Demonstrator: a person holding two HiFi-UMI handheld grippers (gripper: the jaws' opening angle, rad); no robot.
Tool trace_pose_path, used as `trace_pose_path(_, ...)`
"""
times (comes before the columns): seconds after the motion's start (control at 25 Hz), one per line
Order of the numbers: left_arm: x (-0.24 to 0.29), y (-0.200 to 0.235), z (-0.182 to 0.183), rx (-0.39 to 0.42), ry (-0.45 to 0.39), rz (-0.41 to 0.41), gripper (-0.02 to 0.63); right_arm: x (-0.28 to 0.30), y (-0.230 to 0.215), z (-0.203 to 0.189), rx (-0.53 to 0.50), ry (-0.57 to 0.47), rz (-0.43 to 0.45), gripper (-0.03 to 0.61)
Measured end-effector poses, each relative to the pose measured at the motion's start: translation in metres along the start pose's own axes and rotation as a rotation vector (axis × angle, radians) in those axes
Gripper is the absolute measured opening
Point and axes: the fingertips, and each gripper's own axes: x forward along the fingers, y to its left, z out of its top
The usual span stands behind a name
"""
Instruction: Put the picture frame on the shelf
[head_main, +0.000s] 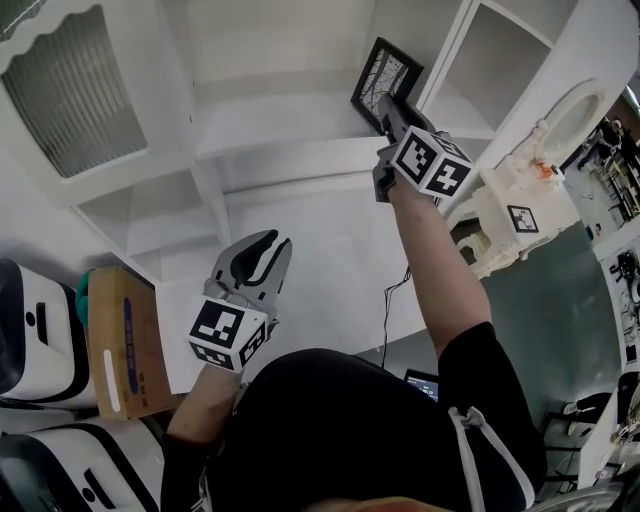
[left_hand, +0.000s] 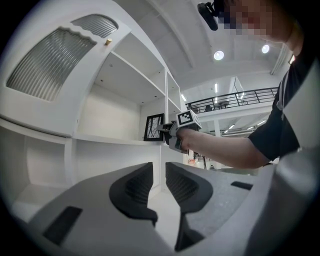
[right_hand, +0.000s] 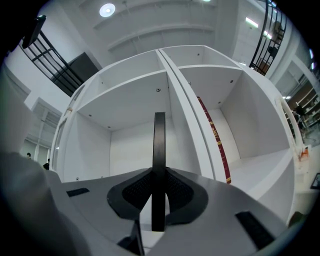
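Observation:
A black picture frame (head_main: 385, 78) with a pale branch print is raised against the white shelf unit (head_main: 300, 150), over its upper compartment. My right gripper (head_main: 385, 112) is shut on the frame's edge; in the right gripper view the frame (right_hand: 159, 165) runs edge-on and upright between the pads. From the left gripper view the frame (left_hand: 153, 127) and right gripper (left_hand: 167, 131) appear at the shelf board. My left gripper (head_main: 262, 258) hangs lower, in front of the shelf's lower part, with a narrow empty gap between its fingers (left_hand: 135, 187).
A ribbed cabinet door (head_main: 75, 90) stands at upper left. A cardboard box (head_main: 120, 340) and white machines (head_main: 40, 330) sit at left. A white moulded object (head_main: 525, 200) is at right. A red-patterned strip (right_hand: 214, 135) runs down the right-hand compartment.

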Motion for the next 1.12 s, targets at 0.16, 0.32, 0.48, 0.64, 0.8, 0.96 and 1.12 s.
trace_pose_path(0.16,-0.002,-0.001,0.0,-0.004,0.001,-0.003,0.083,0.002,-0.002,0.0,-0.008,0.001,-0.02,0.072)
trace_pose_path(0.32,-0.003,0.003,-0.002,-0.001,0.001,-0.005,0.083,0.003,-0.005,-0.003,-0.023,0.006,-0.038,0.072)
trace_pose_path(0.48,0.003,0.007,0.0,0.014,0.014,0.004,0.083,0.003,-0.004,-0.004,-0.058,0.011,-0.043,0.072)
trace_pose_path(0.64,0.02,0.017,0.014,0.057,0.027,0.022,0.068,0.005,-0.002,-0.005,-0.087,0.014,-0.046,0.072)
trace_pose_path(0.8,0.044,0.027,0.042,0.119,0.011,0.032,0.063,0.006,-0.001,-0.006,-0.107,0.005,-0.05,0.072)
trace_pose_path(0.96,0.063,0.03,0.06,0.133,-0.004,0.033,0.063,0.006,0.003,-0.007,-0.129,-0.005,-0.047,0.072)
trace_pose_path(1.12,0.082,0.027,0.061,0.132,0.017,0.022,0.063,0.003,0.001,-0.01,-0.127,-0.004,-0.057,0.072)
